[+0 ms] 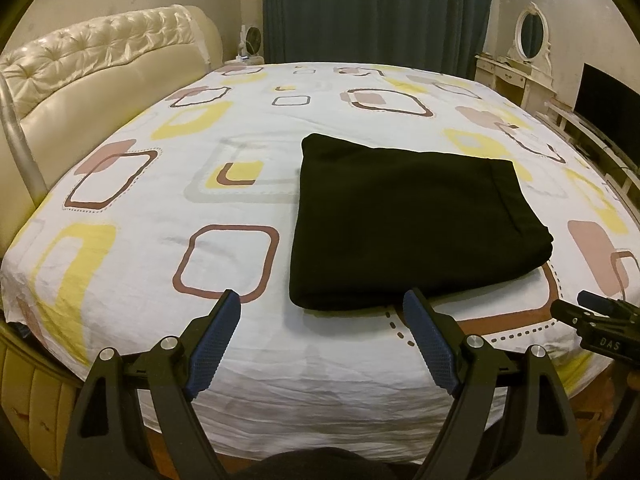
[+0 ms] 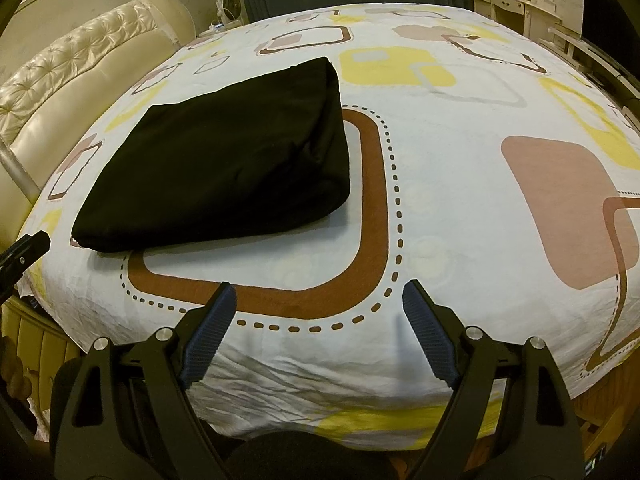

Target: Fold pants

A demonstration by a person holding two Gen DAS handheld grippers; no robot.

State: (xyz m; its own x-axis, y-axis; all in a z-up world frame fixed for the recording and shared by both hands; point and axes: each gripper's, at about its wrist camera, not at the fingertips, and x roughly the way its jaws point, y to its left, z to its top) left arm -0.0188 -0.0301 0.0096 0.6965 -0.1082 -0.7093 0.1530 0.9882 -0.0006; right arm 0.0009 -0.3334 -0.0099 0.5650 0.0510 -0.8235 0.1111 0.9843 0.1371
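One pair of black pants, folded into a single stack, lay on one bed. Two tongs, left tongs and right tongs, stood spread. One oval mirror stood behind.

I was working in a home bedroom: a bed with tufted headboard, dark curtains, a mirrored dressing table.
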